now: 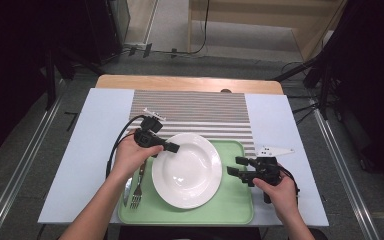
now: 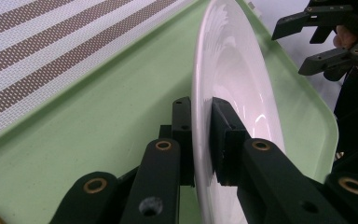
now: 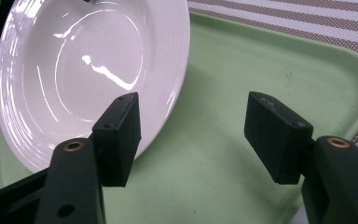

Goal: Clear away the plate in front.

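Left gripper [image 2: 200, 135] clamped on plate [image 1: 186, 170] rim only, right gripper [image 3: 191, 135] spread wide, holding nothing. My worry: glazed rim slips, plate drops onto tray [image 1: 232, 202], hits fork [image 1: 137, 192].

Black fingers [image 2: 182, 135], brass-ringed screw holes, trailing black cables.

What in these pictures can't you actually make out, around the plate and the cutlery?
- High view: the fork and the utensil beside it are partly covered by the person's left forearm, so their handles are hidden.
- High view: the near edge of the green tray meets the picture's bottom edge.
- Left gripper view: whether the white plate, clamped at its rim by the left gripper, rests on the tray or is lifted is unclear.
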